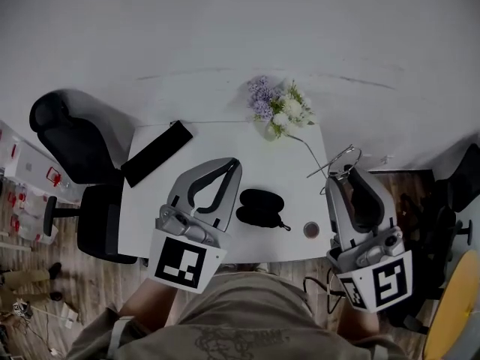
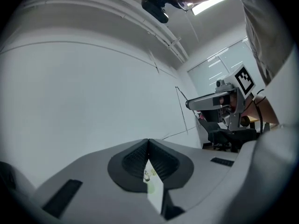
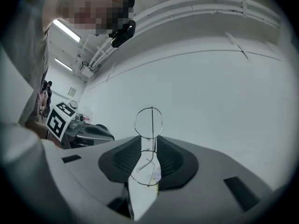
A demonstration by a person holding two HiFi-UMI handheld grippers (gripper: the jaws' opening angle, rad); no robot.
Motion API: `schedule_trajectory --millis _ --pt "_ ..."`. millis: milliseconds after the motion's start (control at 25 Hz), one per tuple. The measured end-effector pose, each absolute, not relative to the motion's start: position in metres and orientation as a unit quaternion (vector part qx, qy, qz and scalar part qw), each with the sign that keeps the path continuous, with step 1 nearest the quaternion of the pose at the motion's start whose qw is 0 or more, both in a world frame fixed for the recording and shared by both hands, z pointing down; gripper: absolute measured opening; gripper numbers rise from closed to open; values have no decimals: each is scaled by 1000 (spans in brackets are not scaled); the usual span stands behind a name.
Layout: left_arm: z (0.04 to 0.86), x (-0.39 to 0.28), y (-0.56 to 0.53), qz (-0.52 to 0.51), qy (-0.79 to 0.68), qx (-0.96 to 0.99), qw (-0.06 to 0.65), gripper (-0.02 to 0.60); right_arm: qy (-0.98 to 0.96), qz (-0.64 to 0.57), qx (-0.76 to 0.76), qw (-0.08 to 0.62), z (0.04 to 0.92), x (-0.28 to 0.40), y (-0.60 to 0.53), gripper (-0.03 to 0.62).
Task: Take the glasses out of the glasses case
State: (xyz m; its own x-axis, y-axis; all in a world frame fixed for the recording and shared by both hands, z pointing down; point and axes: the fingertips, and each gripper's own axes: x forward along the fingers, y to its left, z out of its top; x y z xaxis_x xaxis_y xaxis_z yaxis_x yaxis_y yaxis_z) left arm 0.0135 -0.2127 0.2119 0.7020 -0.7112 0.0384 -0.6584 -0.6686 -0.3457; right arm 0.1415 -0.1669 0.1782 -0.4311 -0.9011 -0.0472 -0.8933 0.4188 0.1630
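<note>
Dim, flat light; ceiling strip glares; heavy fisheye warp w/ dark vignette at edges.

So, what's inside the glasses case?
The open glasses case looks empty, though its dark inside hides detail. The glasses are clamped in the right tongs.

An office-like workroom: a white desk against a bare white wall, black swivel chairs, wood-look floor, ceiling strip lights.
</note>
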Motion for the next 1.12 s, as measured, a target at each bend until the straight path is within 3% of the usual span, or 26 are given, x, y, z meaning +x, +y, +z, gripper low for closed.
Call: schedule_trajectory --millis 680,1120 --pt "241 19 -211 -44 375 -926 2 15 -858 -23 510 61 235 147 -162 118" --pt "244 18 -213 -63 387 -920 15 15 -859 -22 507 61 234 148 -163 118"
